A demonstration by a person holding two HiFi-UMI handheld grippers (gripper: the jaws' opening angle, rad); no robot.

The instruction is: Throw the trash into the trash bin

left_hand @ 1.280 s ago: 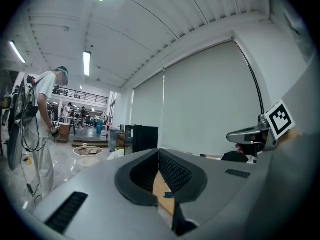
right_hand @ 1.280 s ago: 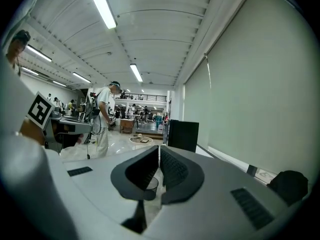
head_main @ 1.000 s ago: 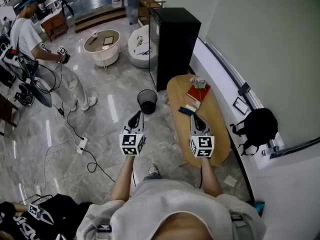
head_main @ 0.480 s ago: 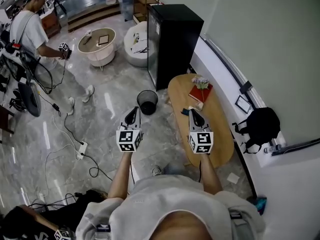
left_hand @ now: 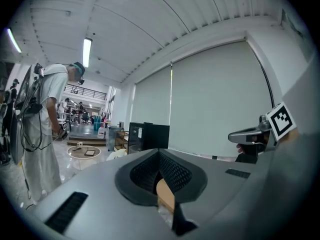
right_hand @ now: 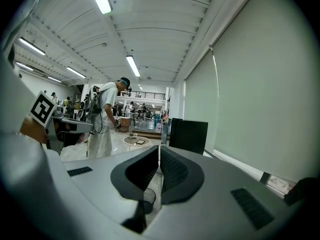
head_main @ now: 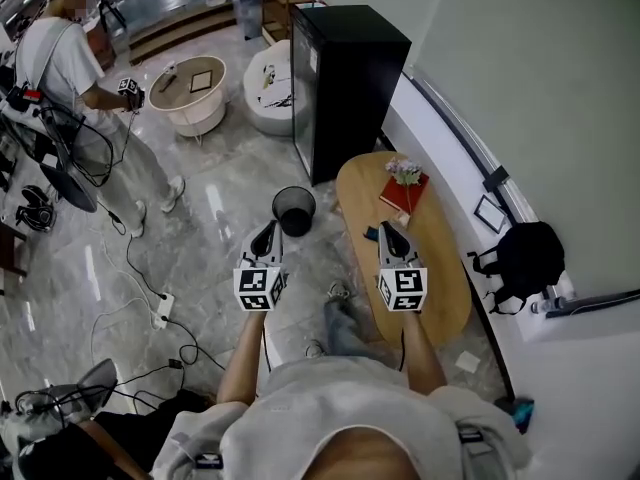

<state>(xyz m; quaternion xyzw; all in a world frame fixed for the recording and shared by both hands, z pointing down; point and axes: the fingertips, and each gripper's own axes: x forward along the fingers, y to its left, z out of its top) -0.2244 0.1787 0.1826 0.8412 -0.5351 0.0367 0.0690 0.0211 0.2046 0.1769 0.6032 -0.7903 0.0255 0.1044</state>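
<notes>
So over the last second the person took a step forward: the round black mesh trash bin [head_main: 294,209] on the grey marble floor [head_main: 200,258] came a touch closer in the head view, and a shoe [head_main: 340,292] popped into sight between the two arms. Both tools got carried along together, side by side and pointing nearly level. The left gripper [head_main: 266,238] ended up just short of the bin, tip near the rim but not yet over the opening. Its fingers [left_hand: 176,173] were clamped on the trash, a tan, cardboard-like scrap [left_hand: 165,194] with what looked like a bit of crinkly clear wrap [left_hand: 162,211] under it, so the trash was riding in the left tool, not in the bin. The right gripper [head_main: 390,236] showed over the near part of the oval wooden worktop [head_main: 440,288], its fingers [right_hand: 173,170] pressed together with nothing between them; the bin could be seen on the floor below them in the right gripper view. The red book [head_main: 402,192] further along the worktop hadn't budged, and the person in the white shirt [head_main: 60,63] stayed far off to the left, well apart from all this.

What that meant for the job: looked like the carry leg, pickup done, drop not started. The next bit probably needed the left tool brought over the bin's mouth before those fingers let go, otherwise a light scrap like that could easily land on the floor beside it
</notes>
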